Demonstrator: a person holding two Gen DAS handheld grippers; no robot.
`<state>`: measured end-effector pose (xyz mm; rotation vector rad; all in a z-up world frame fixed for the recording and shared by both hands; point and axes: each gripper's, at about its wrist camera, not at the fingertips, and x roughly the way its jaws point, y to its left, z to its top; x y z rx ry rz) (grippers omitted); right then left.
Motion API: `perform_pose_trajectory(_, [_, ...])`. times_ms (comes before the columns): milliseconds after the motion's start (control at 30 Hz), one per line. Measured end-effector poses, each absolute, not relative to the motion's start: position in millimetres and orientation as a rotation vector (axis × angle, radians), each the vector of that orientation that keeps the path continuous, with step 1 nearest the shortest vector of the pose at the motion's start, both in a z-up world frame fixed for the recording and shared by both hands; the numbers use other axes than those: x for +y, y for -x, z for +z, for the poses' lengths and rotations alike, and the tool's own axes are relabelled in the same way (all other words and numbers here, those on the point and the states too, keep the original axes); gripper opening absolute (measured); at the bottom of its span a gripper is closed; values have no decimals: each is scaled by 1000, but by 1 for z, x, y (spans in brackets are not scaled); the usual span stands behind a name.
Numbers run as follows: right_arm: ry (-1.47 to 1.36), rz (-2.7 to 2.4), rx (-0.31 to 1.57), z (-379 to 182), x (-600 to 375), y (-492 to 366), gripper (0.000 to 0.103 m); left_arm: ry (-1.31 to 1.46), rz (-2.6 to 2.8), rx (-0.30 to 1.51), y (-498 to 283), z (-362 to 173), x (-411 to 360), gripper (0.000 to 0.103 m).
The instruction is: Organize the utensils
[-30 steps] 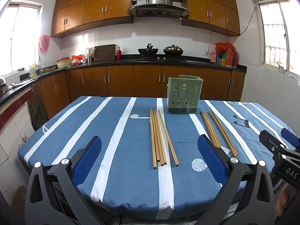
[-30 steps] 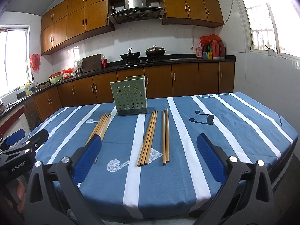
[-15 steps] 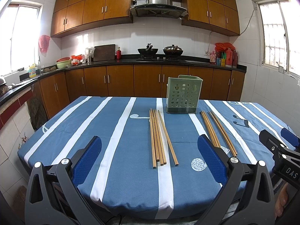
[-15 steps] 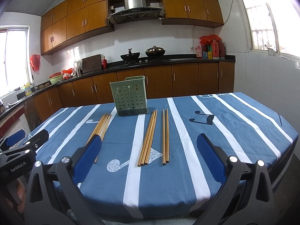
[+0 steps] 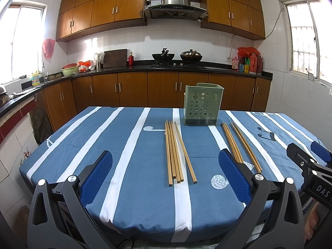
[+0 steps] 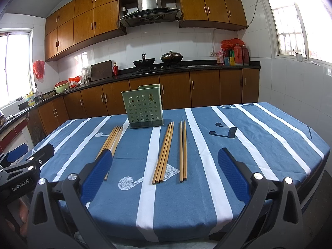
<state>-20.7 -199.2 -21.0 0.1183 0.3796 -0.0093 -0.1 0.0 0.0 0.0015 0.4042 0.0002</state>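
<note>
A green perforated utensil holder [image 5: 203,104] stands upright at the far side of the table; it also shows in the right wrist view [image 6: 143,110]. Several wooden chopsticks lie flat in front of it: a left bundle [image 5: 174,151] [image 6: 112,140], a middle bundle [image 5: 232,144] [image 6: 164,152] and a right pair [image 5: 245,147] [image 6: 183,150]. My left gripper [image 5: 166,172] is open and empty, near the table's front edge, before the left bundle. My right gripper [image 6: 164,171] is open and empty, before the middle bundle.
The table has a blue and white striped cloth [image 5: 116,145]. Kitchen cabinets and a counter with woks [image 5: 164,56] stand behind it. Each gripper shows at the edge of the other's view: the right one [image 5: 311,172], the left one [image 6: 22,166].
</note>
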Motion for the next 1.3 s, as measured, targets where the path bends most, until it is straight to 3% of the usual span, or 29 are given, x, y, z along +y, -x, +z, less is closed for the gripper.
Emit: perform_pose_trajectory(1300, [-125, -12, 392, -22, -201, 17, 99, 4, 4, 420, -3, -1, 1, 101])
